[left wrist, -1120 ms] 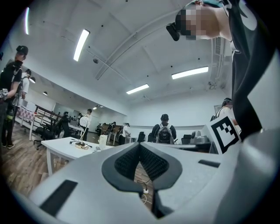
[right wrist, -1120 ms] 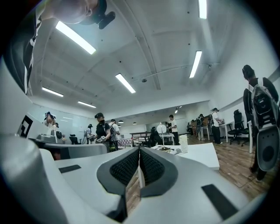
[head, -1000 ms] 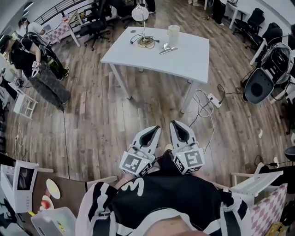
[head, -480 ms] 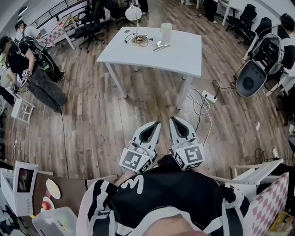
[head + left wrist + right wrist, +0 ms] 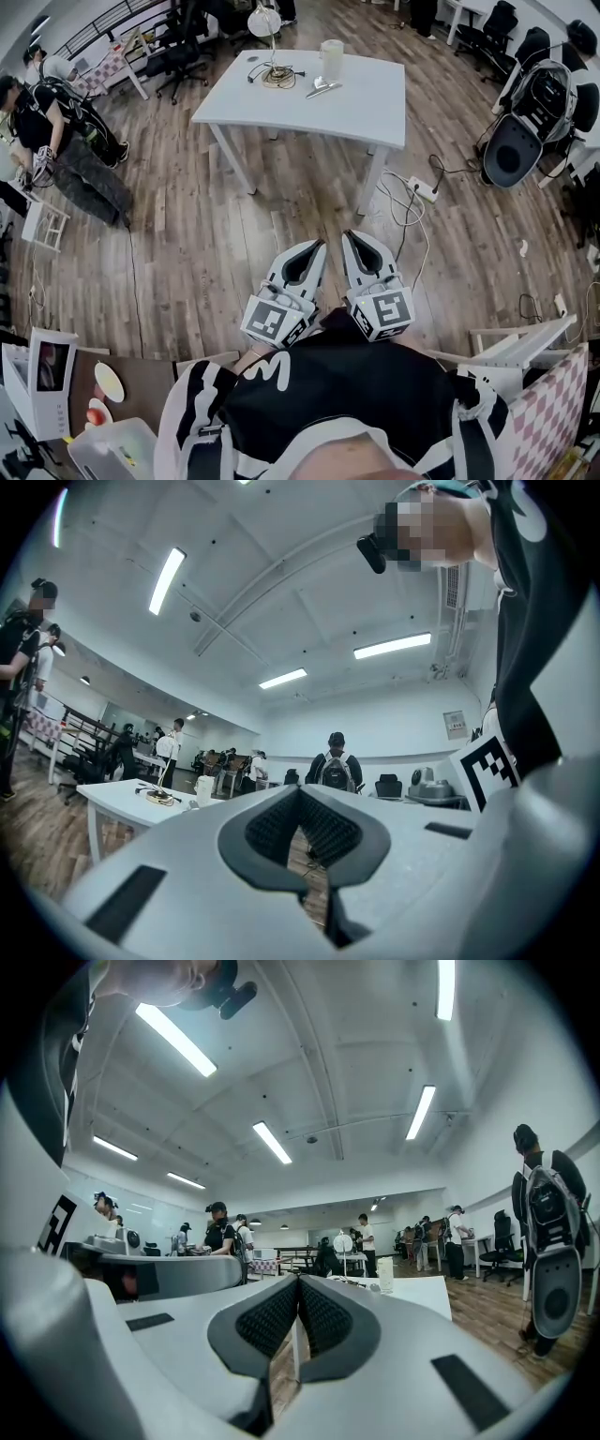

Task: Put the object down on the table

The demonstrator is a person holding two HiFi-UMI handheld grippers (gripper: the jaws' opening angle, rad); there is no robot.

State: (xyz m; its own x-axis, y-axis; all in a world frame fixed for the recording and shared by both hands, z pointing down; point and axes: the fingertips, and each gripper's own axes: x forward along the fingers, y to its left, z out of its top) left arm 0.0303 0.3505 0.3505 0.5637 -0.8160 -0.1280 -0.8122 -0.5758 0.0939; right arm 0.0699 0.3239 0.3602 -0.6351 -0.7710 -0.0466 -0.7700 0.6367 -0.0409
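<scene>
Right, status. I'm holding both grippers about level, close in front of my chest. They sit side by side over the wood floor (image 5: 206, 234) and point toward the white worktop (image 5: 375, 108), well apart from it.

Left gripper (image 5: 318, 246): fingers closed. The ribbed pads (image 5: 272, 825) meet at the tip with nothing between them.

Right gripper (image 5: 350, 235): same state, fingers fully closed. Its pads (image 5: 270, 1318) are together on nothing.

The marker cubes face up at me, left (image 5: 272, 323) and right (image 5: 386, 312).

I can't tell which item is the task's object. It isn't in my fingers. What I see all sits on the worktop's far half:
- lamp (image 5: 263, 21) at the far left corner
- cable coil (image 5: 275, 77) just beside the lamp's base
- cup (image 5: 331, 58) at the far edge, about mid-length
- small silvery item (image 5: 321, 89) just on the near side of the cup

A power strip (image 5: 424, 189) with a cord lies on the floor near the worktop's near right leg. A person (image 5: 56, 141) stands at the left, and office chairs (image 5: 525, 131) are at the right.
</scene>
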